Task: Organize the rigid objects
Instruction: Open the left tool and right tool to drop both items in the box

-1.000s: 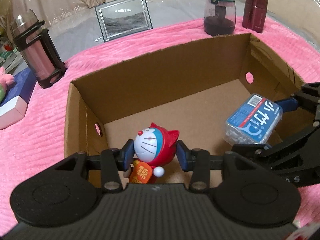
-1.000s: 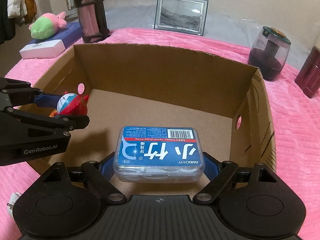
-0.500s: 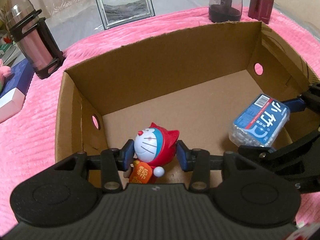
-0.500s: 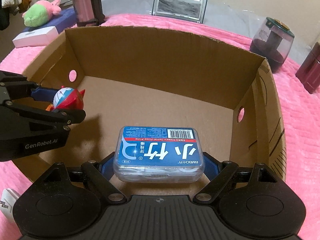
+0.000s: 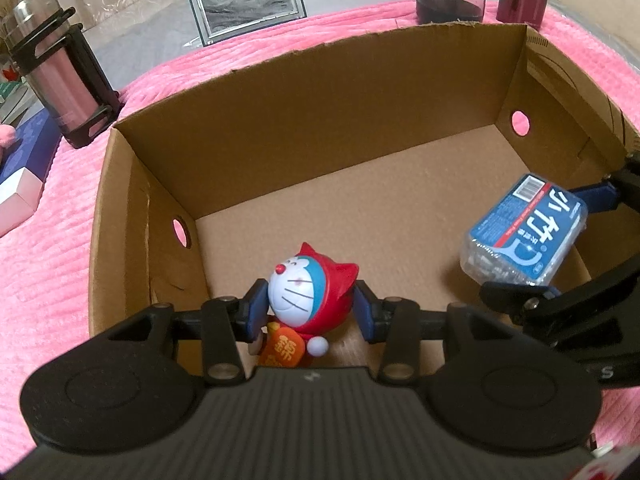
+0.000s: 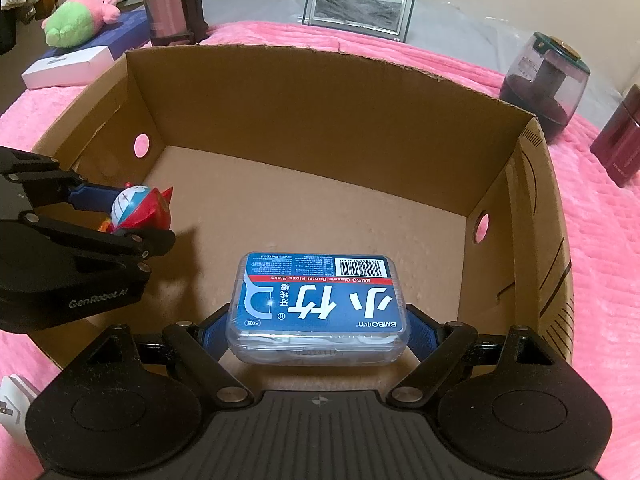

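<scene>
A red-hooded cat figurine (image 5: 308, 288) hangs just above the floor of an open cardboard box (image 5: 320, 92), near its front left corner, with my left gripper (image 5: 310, 312) shut on its head. The right wrist view shows the same figurine (image 6: 138, 210) at the left, between the left gripper's fingers (image 6: 86, 194). My right gripper (image 6: 318, 326) is shut on a clear floss-pick case with a blue label (image 6: 318, 306), held over the box's front right part. That case (image 5: 524, 236) also shows at the right of the left wrist view.
The box (image 6: 320, 76) sits on a pink blanket (image 5: 52, 264). Behind it stand a framed picture (image 5: 244, 0), a pink bottle in a black holder (image 5: 60, 80), a dark jar (image 6: 544, 80) and a maroon container (image 6: 620, 136). A plush toy (image 6: 78, 20) lies on flat boxes at far left.
Both grippers have sunk deeper into the box with their loads; the box walls now rise higher around them. Neither grip has changed.
</scene>
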